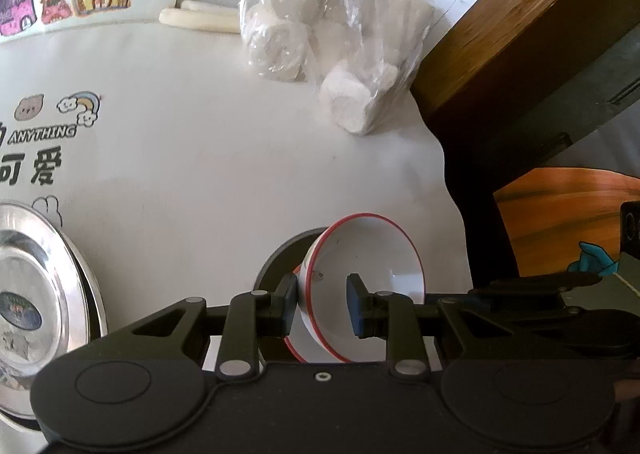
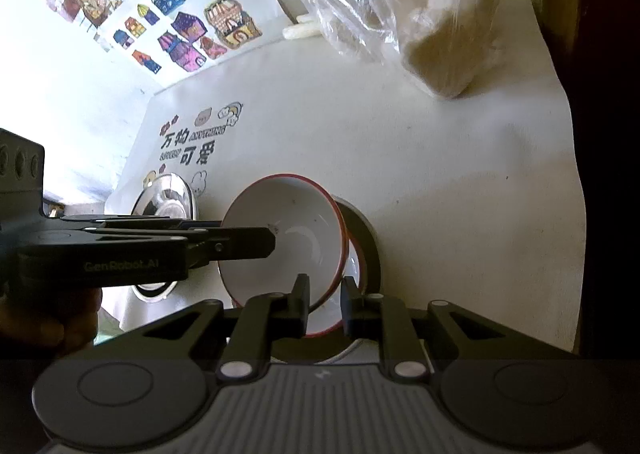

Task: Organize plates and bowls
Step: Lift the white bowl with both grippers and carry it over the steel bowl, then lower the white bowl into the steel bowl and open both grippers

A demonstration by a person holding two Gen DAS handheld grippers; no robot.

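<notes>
A white bowl with a red rim hangs tilted over a second red-rimmed bowl, which sits on a dark grey plate. My left gripper is shut on the tilted bowl's rim, one pad on the outer wall and the other inside. My right gripper is shut on the opposite rim. In the left wrist view its fingers reach in from the right. A steel plate lies to the left.
A plastic bag of white rolls lies at the back of the white printed tablecloth. Dark wooden furniture borders the table's right edge, and an orange surface shows below it. A wall with stickers stands behind.
</notes>
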